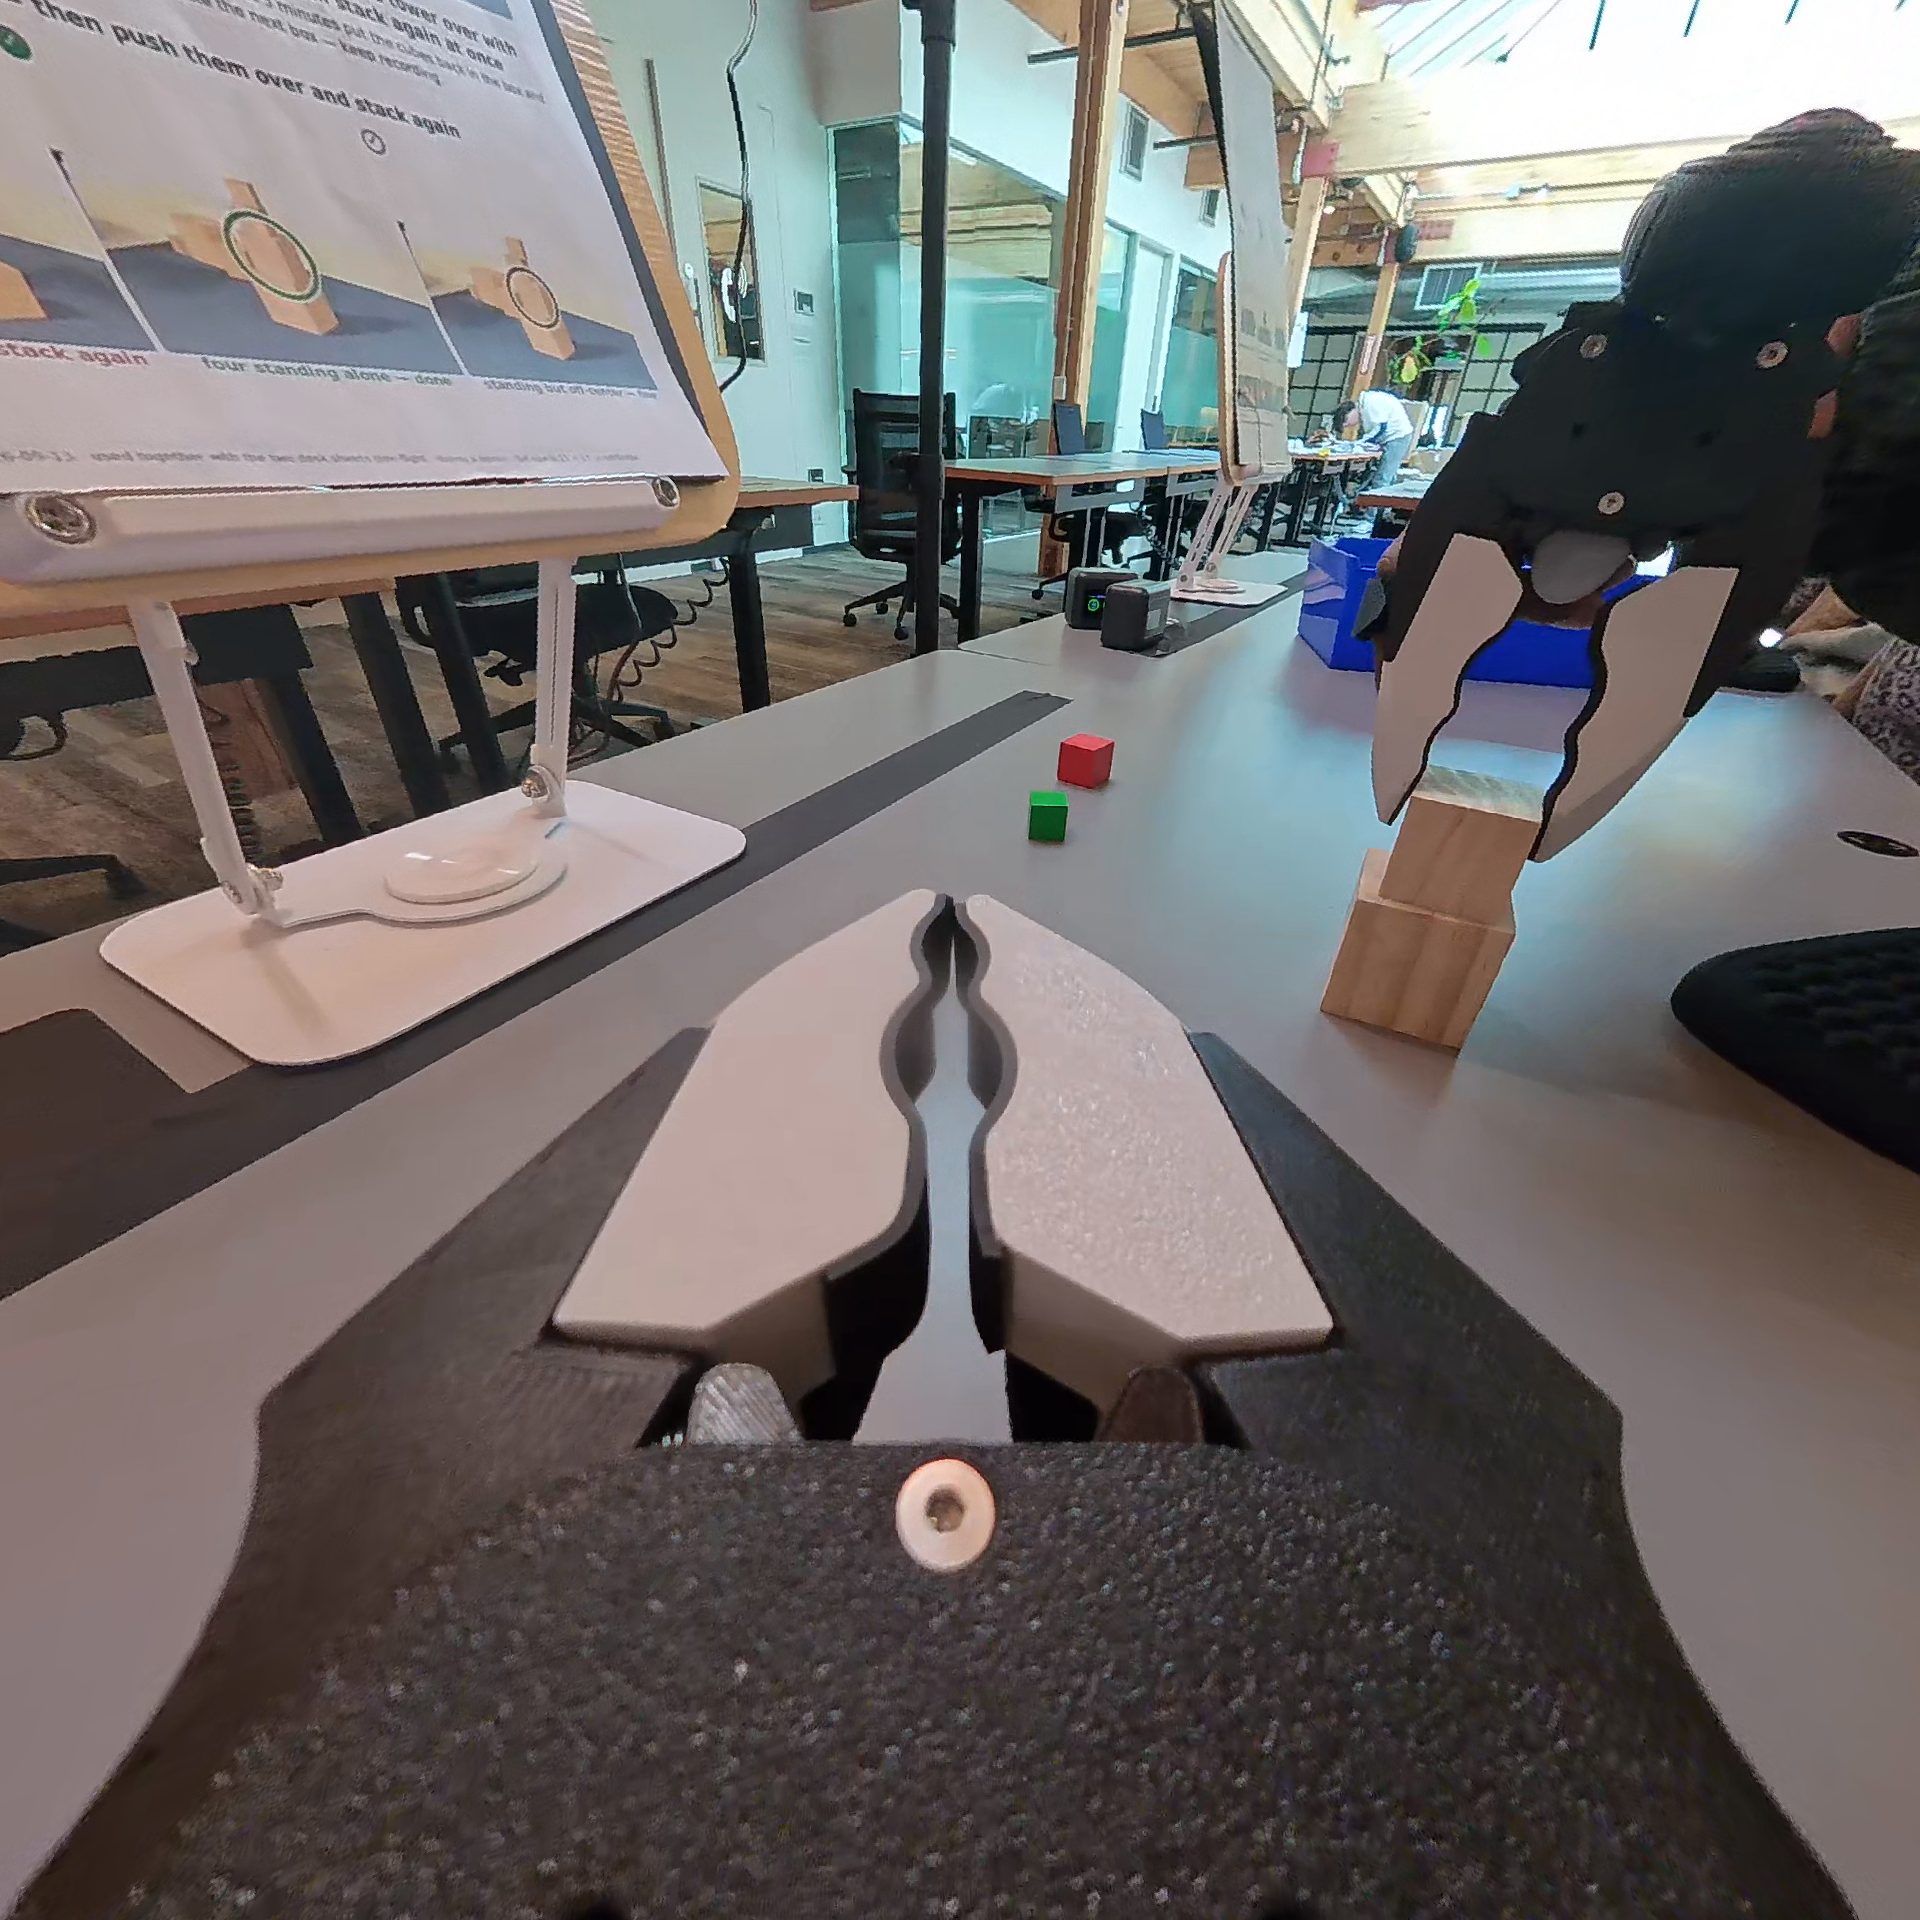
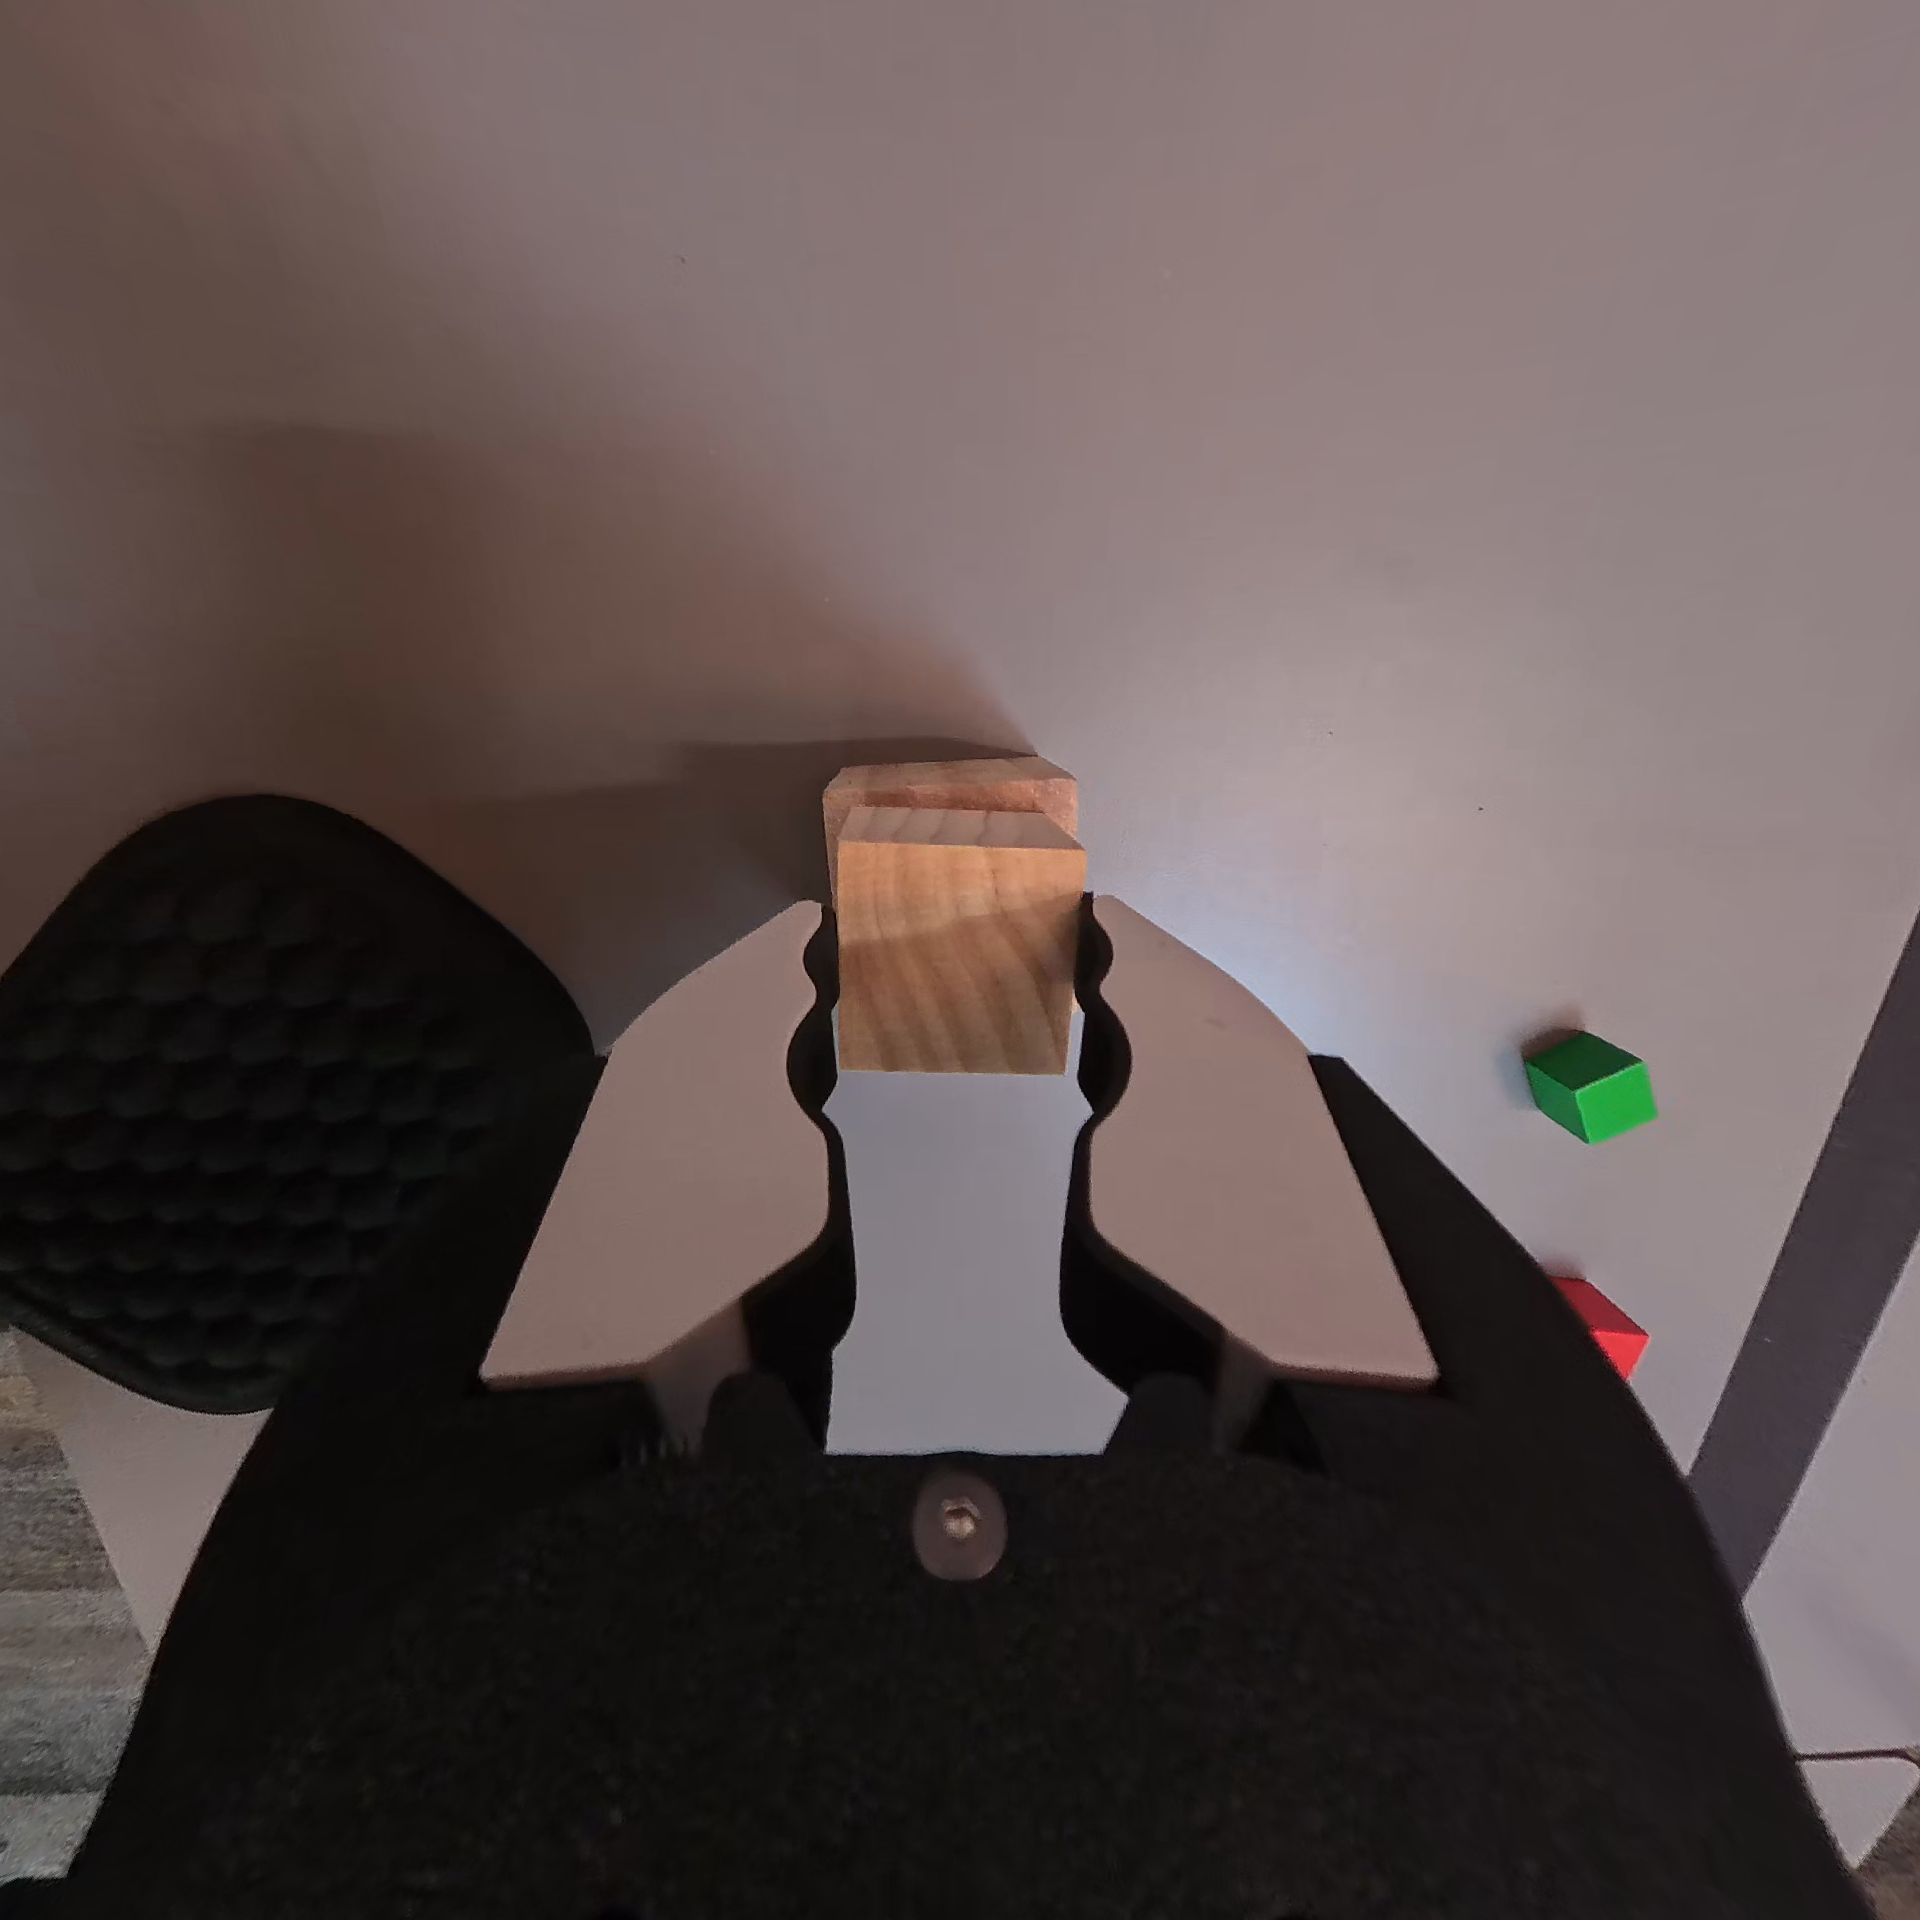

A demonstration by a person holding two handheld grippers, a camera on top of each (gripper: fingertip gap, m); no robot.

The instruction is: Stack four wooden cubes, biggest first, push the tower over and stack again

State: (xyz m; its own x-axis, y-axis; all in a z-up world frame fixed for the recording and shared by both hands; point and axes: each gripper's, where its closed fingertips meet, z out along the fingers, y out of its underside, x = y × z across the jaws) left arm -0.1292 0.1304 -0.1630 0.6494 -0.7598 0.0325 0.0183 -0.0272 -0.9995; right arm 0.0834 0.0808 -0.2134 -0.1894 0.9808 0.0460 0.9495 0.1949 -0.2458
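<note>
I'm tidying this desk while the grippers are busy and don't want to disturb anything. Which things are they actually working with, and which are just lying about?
In use:
- right gripper, shut on the upper wooden block
- lower wooden block, right under it, offset

Lying about:
- left gripper, shut, holding nothing
- green cube
- red cube
- black mat
- white stand with a printed sheet
- blue bin

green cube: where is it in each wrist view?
Left wrist view: green cube sits centre, on the table beyond the shut fingertips, just nearer than the red cube.
Right wrist view: green cube sits at the right edge, mid-height.
Shared landmark: the stacked wooden blocks.
</note>
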